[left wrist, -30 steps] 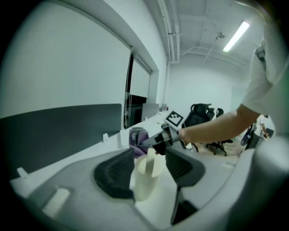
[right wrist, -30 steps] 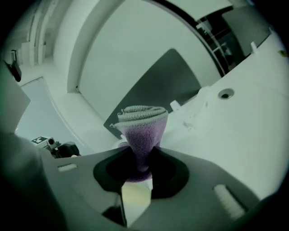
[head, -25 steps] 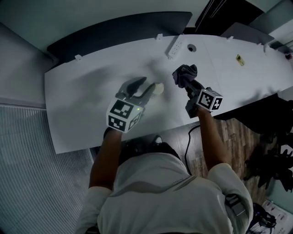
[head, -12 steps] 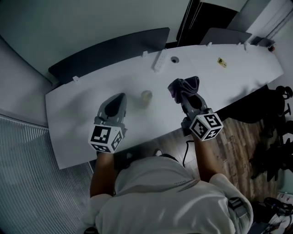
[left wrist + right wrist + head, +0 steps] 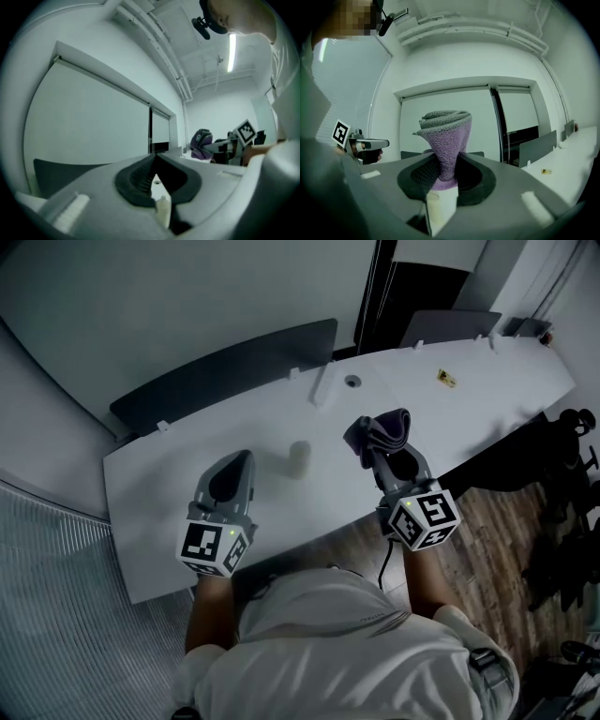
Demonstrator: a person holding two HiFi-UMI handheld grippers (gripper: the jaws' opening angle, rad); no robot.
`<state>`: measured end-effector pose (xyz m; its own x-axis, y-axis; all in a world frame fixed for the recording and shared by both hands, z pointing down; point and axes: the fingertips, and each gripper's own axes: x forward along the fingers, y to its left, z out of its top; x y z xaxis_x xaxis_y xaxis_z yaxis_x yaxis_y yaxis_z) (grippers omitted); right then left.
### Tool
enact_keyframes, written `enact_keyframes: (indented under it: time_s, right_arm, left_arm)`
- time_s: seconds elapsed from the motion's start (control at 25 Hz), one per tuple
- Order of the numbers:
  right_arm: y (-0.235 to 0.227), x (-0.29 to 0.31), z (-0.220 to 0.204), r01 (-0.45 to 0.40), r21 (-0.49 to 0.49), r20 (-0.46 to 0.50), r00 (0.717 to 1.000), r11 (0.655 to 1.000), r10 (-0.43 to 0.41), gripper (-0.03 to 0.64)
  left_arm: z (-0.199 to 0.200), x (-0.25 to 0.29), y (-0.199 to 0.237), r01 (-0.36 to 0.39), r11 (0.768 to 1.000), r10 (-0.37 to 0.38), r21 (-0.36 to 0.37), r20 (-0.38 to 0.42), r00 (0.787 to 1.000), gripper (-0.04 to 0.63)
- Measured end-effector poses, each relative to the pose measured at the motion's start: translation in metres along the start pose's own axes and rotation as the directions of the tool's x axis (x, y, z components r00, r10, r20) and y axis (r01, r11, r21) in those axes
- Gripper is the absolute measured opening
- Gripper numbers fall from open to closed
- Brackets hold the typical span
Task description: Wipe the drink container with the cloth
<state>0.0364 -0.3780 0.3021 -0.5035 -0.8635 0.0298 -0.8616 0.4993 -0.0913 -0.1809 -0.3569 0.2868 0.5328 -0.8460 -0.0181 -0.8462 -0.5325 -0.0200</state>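
Showing left gripper (image 5: pixel 244 457) with its jaws pressed fully together and nothing between them, poised over the white table (image 5: pixel 159 493) near its front edge. Right gripper (image 5: pixel 377 450) clamped on the purple-grey cloth (image 5: pixel 384 426), bunched and rising in a folded roll from between the jaws. Drink container (image 5: pixel 300 457), small and pale, upright on the table between the two grippers, touching neither. Power strip (image 5: pixel 322 390) and round cable hole (image 5: pixel 352 382) farther back, near the table's rear edge.
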Motion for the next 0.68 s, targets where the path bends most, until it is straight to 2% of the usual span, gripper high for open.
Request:
enact_keyframes:
  time_s: [0.4,0.68]
  right_arm:
    - [0.0,-0.007,0.012,-0.001,-0.011,-0.006,1.0,1.0,0.001,0.095]
    - [0.01,-0.016,0.011,-0.008,-0.012,-0.02,1.0,1.0,0.008,0.097]
  left_arm:
    - [0.021,0.001,-0.015,0.034,0.999,-0.035,0.038,0.015,0.999,0.003]
    - [0.028,-0.008,-0.024,0.05,0.998,-0.051,0.037,0.022,0.998,0.003]
